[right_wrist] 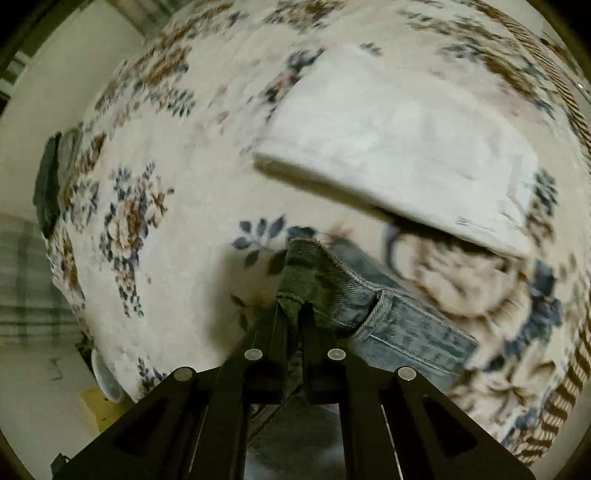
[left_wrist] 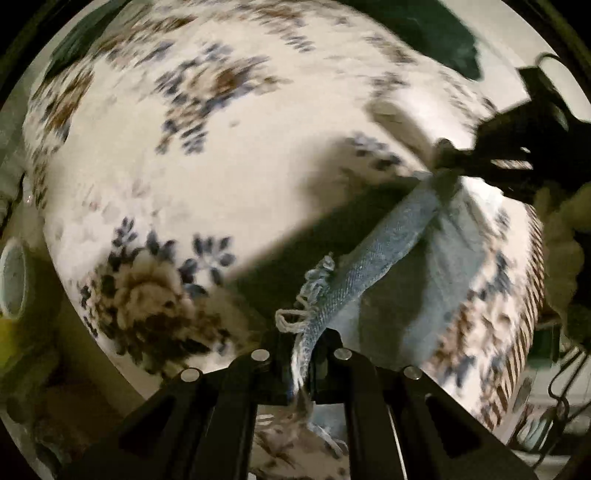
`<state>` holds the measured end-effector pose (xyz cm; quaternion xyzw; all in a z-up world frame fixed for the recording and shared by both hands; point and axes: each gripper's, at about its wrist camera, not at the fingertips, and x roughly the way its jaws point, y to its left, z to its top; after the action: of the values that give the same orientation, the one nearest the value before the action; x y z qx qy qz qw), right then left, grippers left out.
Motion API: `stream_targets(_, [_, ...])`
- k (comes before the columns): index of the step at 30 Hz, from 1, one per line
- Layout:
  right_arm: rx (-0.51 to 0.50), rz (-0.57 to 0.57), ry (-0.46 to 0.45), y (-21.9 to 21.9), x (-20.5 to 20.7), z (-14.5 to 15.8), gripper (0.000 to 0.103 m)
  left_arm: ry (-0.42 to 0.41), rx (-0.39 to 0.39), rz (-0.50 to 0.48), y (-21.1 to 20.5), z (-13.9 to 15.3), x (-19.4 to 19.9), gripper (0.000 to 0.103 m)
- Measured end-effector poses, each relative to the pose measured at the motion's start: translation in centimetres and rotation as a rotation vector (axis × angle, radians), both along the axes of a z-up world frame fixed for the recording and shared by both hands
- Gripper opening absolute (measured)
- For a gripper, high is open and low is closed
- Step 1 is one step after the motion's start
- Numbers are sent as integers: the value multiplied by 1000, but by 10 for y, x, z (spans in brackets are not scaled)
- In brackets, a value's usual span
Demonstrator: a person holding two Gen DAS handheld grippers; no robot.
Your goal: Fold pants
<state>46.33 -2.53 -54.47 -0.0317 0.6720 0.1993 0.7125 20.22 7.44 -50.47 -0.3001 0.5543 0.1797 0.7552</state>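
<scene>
The pants are light blue denim with a frayed hem. In the left wrist view my left gripper (left_wrist: 304,341) is shut on the frayed hem (left_wrist: 314,295), and the denim (left_wrist: 384,240) stretches taut up and right to my right gripper (left_wrist: 443,155), which is shut on its far end. In the right wrist view my right gripper (right_wrist: 293,310) is shut on the waistband edge (right_wrist: 317,277); a belt loop (right_wrist: 380,310) shows just right of it. Both grippers hold the pants lifted above a floral bedspread (left_wrist: 221,155).
A folded white garment (right_wrist: 399,147) lies on the floral bedspread (right_wrist: 155,184) beyond my right gripper. A dark item (right_wrist: 46,184) sits at the bed's far left edge. A dark green cloth (left_wrist: 436,33) lies at the top of the left view.
</scene>
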Motion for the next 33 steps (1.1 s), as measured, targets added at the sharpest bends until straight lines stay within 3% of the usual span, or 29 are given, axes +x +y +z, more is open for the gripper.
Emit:
stream_targets(3, [-17, 37, 52, 19, 0, -23, 9, 37, -59, 106, 21, -19, -7, 7])
stream_targets(4, [-8, 43, 70, 21, 0, -28, 15, 41, -77, 131, 26, -22, -10, 8])
stream_targets(6, [22, 43, 98, 19, 0, -28, 41, 40, -79, 170, 30, -21, -15, 14])
stream_targets(8, [63, 36, 101, 10, -2, -21, 84, 10, -65, 190, 29, -14, -21, 33])
stream_targets(9, [82, 35, 98, 6, -4, -17, 88, 9, -63, 199, 28, -10, -23, 38])
stream_targets(11, [87, 32, 89, -11, -9, -9, 88, -5, -83, 239, 26, -5, -30, 51])
stream_targets(13, [92, 16, 90, -32, -12, -3, 88, -10, -91, 289, 21, 1, -39, 56])
stream_targets(18, [123, -43, 96, -100, -22, 4, 96, -54, -192, 414, -3, 3, -61, 56])
stream_targets(21, [129, -44, 84, -136, -28, 0, 99, -78, -303, 497, -33, -9, -76, 56])
stream_targets(24, [125, -41, 102, -163, -33, -15, 99, -93, -494, 616, -68, -41, -90, 56])
stream_targets(29, [128, 23, 122, -185, -43, -41, 99, -151, -803, 929, -133, -94, -109, 56])
stream_targets(33, [174, 29, 171, -195, -49, -64, 99, -229, -910, 1028, -163, -114, -94, 56])
